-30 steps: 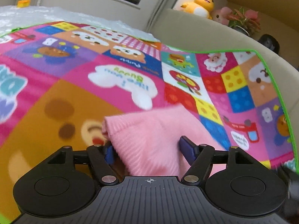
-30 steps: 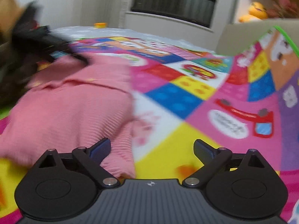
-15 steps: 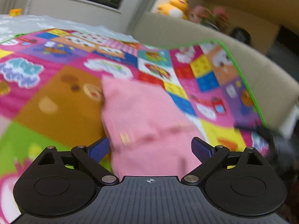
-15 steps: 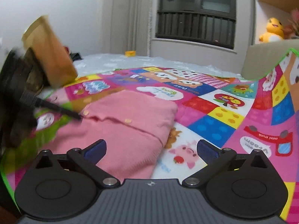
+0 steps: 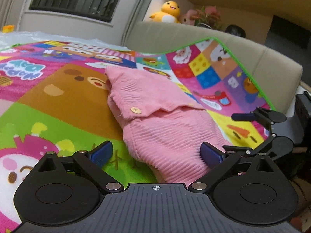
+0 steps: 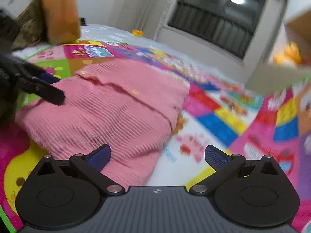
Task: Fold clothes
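Pink cardigan (image 5: 165, 120) lay folded on the play mat (image 5: 64, 104), long axis running away from the left gripper (image 5: 157, 153), nearer of the two. Right gripper (image 6: 157, 156) hung at its corner. Both sets of jaws stood apart, empty.

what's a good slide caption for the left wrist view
Open left gripper above a folded pink knit cardigan on a colourful play mat, right gripper open alongside.

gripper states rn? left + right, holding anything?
Left tool: open, holding nothing; the pink ribbed knit garment lies between its fingers.
Right tool: open, holding nothing, above the garment's near edge.
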Available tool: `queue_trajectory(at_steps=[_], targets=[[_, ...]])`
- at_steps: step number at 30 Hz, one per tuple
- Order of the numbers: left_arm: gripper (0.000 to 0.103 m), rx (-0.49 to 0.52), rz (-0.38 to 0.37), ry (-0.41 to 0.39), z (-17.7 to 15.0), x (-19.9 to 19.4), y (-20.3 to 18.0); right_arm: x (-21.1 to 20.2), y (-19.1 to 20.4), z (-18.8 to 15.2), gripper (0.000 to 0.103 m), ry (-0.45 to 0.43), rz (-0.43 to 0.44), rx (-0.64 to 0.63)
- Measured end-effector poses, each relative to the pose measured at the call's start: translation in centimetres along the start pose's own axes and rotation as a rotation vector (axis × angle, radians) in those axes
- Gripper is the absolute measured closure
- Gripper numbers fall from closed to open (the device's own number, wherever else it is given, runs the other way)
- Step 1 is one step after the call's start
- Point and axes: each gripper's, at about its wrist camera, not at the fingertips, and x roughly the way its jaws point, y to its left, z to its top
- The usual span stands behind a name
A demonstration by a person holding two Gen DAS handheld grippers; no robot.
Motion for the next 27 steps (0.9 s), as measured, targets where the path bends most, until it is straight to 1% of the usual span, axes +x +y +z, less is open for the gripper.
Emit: queue_trajectory(at_steps=[2,4,6,8,10,11,12,13,14,15,16,18,19,22,24,25,26,27], targets=[[0.003,-0.012,0.006,0.003,0.3,-0.1,-0.2,-0.8,-0.1,1.1,0.0,-0.041,0.016,-0.004],[0.003,-0.049,0.016,0.005,1.1,-0.4,-0.4,-0.8,-0.6,2.2,0.0,-0.056,0.013,0.024],[0.003,-0.072,0.024,-0.026,2.3,-0.9,-0.6,0.4,-1.7,2.8,0.0,-0.058,-0.043,0.056],[0.003,-0.068,0.02,-0.065,3.7,-1.3,-0.9,1.9,-3.1,3.2,0.0,-0.052,-0.09,0.11],[0.004,-0.055,0.011,-0.075,5.3,-1.1,-1.1,3.4,-5.2,3.5,0.0,-0.03,-0.053,0.24],[0.004,-0.05,0.011,-0.07,6.2,-0.8,-1.2,4.1,-6.3,3.5,0.0,-0.013,-0.013,0.325],[0.004,-0.069,0.021,-0.05,7.0,-0.2,-0.9,4.8,-7.4,3.6,0.0,0.004,0.025,0.405],[0.004,-0.091,0.032,-0.028,7.7,0.5,-0.6,5.4,-8.2,3.5,0.002,0.018,0.059,0.474],[0.004,-0.122,0.038,-0.01,8.2,1.2,-0.1,6.0,-9.0,3.5,0.01,0.032,0.093,0.536],[0.004,-0.159,0.041,0.006,8.7,1.8,0.6,6.6,-9.5,3.5,0.013,0.042,0.119,0.573],[0.005,-0.201,0.042,0.024,9.1,2.6,1.4,7.2,-9.8,3.5,0.016,0.05,0.135,0.593],[0.005,-0.257,0.039,0.062,9.4,4.1,2.7,8.4,-10.5,3.5,0.017,0.066,0.165,0.632],[0.005,-0.269,0.039,0.078,9.3,4.7,3.3,9.1,-10.8,3.5,0.017,0.075,0.178,0.645],[0.005,-0.266,0.026,0.118,9.0,7.0,4.1,11.5,-10.9,3.2,0.017,0.099,0.228,0.66],[0.011,-0.261,-0.007,0.119,8.7,7.9,4.7,13.0,-10.7,3.1,0.018,0.096,0.281,0.673],[0.021,-0.253,-0.015,0.123,8.8,8.6,4.9,13.6,-10.6,3.2,0.029,0.089,0.308,0.668],[0.03,-0.242,-0.009,0.132,8.9,9.3,5.0,14.2,-10.5,3.4,0.048,0.085,0.34,0.659],[0.035,-0.228,-0.004,0.142,9.1,10.0,5.2,14.8,-10.6,3.7,0.05,0.085,0.359,0.652]])
